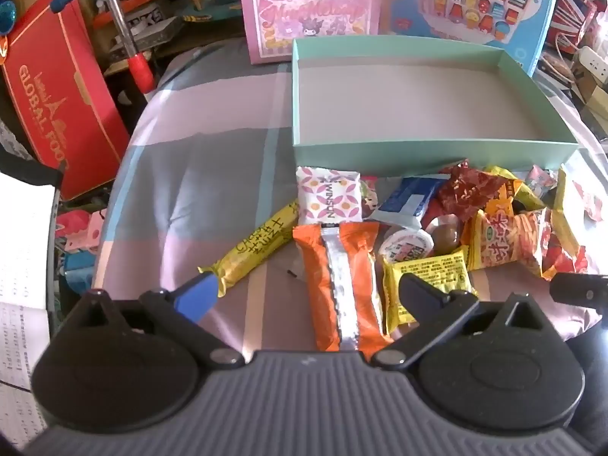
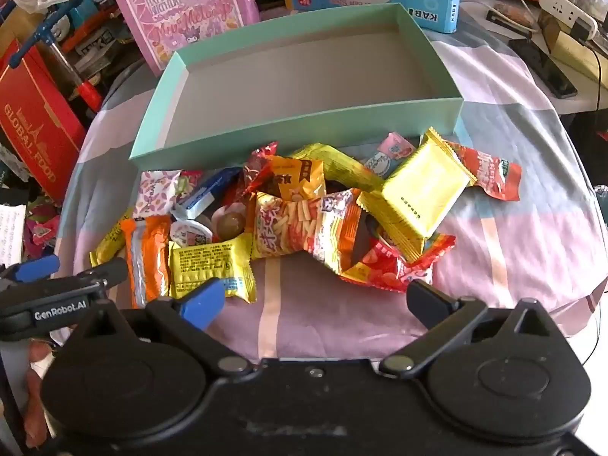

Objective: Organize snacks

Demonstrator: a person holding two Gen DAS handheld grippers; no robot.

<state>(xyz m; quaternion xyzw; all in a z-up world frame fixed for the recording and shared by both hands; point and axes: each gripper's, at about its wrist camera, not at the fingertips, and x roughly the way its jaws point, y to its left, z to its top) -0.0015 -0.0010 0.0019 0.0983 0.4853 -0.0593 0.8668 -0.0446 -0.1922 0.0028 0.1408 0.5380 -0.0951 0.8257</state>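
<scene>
An empty mint-green box (image 1: 418,154) (image 2: 304,129) lies on the checked bedcover behind a heap of snack packets. In the left wrist view my left gripper (image 1: 309,290) is open, its fingers either side of an orange packet with a silver seam (image 1: 342,277); a long yellow bar (image 1: 258,245) and a pink-patterned white packet (image 1: 326,197) lie beside it. In the right wrist view my right gripper (image 2: 315,298) is open and empty over bare cover, just in front of a yellow packet (image 2: 211,266), an orange stick-snack bag (image 2: 300,228) and a red packet (image 2: 395,266).
A pink birthday box (image 1: 311,11) and a blue toy box (image 1: 471,3) stand behind the green box. A red carton (image 1: 57,95) and clutter are at the left. A power strip (image 2: 566,11) and phone (image 2: 547,72) lie on the right. The left gripper shows in the right wrist view (image 2: 57,277).
</scene>
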